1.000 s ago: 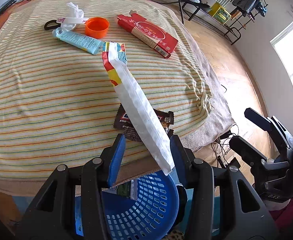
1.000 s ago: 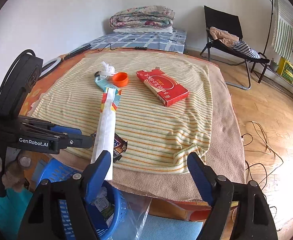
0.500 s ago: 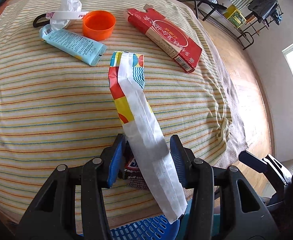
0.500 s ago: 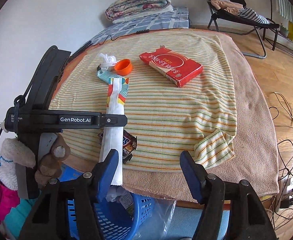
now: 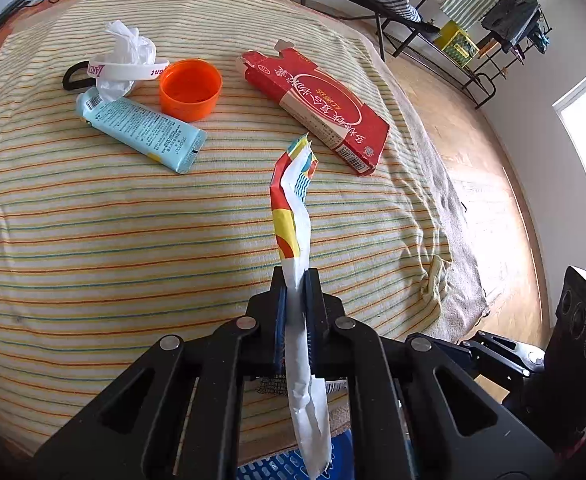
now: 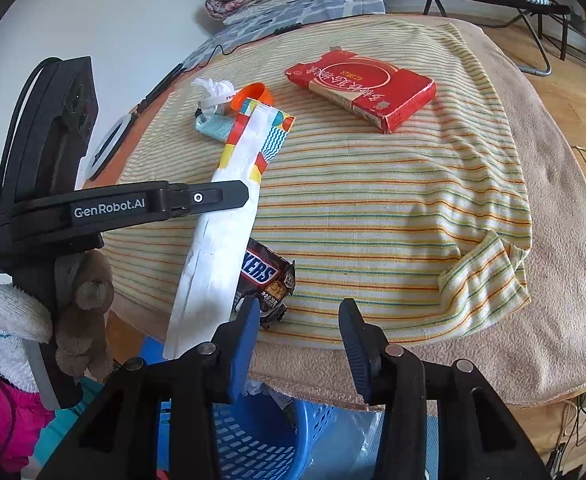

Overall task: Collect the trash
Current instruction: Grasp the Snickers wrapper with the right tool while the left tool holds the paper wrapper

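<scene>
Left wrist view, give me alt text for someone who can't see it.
The left gripper is shut on a long white wrapper above a striped cloth. Beyond lie a red box, orange cap and blue tube.

Striped cloth-covered table (image 5: 93,220): red flat carton (image 5: 317,108) at far right; orange round cap (image 5: 189,89), pale-blue tube (image 5: 141,130) and crumpled white tissue (image 5: 127,48) clustered far left. Long white paper wrapper (image 6: 221,236) slants over the near edge, above the blue perforated plastic basket (image 6: 253,440) below. Brown chocolate-bar wrapper (image 6: 267,276) lies beside it.
</scene>
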`<state>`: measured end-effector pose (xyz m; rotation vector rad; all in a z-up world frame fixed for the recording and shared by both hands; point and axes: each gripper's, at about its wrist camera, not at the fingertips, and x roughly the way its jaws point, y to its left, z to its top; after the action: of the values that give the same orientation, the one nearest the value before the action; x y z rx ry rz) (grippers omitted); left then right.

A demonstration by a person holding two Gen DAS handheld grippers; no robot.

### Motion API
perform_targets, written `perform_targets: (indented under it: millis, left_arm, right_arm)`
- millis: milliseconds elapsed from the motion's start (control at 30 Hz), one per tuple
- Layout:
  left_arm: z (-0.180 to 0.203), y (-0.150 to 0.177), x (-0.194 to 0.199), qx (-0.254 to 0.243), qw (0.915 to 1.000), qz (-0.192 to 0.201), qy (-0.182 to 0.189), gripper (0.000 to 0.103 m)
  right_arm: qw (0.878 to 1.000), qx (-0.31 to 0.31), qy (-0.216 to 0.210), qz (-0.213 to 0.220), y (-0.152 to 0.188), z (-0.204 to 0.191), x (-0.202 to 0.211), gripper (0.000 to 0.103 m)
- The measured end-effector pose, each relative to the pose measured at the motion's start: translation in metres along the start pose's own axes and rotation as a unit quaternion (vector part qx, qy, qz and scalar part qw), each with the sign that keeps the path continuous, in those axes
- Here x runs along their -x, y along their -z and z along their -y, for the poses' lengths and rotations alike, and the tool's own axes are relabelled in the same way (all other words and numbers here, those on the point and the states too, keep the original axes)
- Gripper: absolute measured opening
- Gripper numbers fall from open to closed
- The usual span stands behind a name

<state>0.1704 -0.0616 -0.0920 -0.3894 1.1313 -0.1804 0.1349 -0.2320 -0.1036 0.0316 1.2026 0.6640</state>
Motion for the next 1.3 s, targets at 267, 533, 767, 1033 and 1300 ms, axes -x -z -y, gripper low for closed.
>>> perform_targets:
  millis: [267, 533, 767, 1033, 1300]
  left_arm:
    - [-0.02, 0.003, 0.036, 0.001, 0.9995, 0.028, -0.014, 0.006]
    - [-0.058, 0.019, 0.063, 0.037, 0.9985, 0.038, -0.015, 0.006]
    - [-0.069, 0.035, 0.075, 0.036, 0.9985, 0.037, -0.02, 0.006]
    - [-0.073, 0.043, 0.084, 0.036, 0.9983, 0.042, -0.02, 0.006]
    - [-0.069, 0.05, 0.09, 0.028, 0.9984, 0.045, -0.021, 0.006]
  right_arm:
    - [0.994, 0.097, 0.027, 0.029, -0.009, -0.038, -0.001, 0.071]
    - [0.98, 0.183, 0.073, -0.01, -0.008, -0.07, -0.04, 0.074]
    - [0.978, 0.191, 0.084, -0.018, -0.011, -0.071, -0.052, 0.07]
    - [0.982, 0.169, 0.081, -0.011, -0.015, -0.062, -0.047, 0.028]
    - [0.986, 0.152, 0.062, -0.002, -0.013, -0.062, -0.039, 0.007]
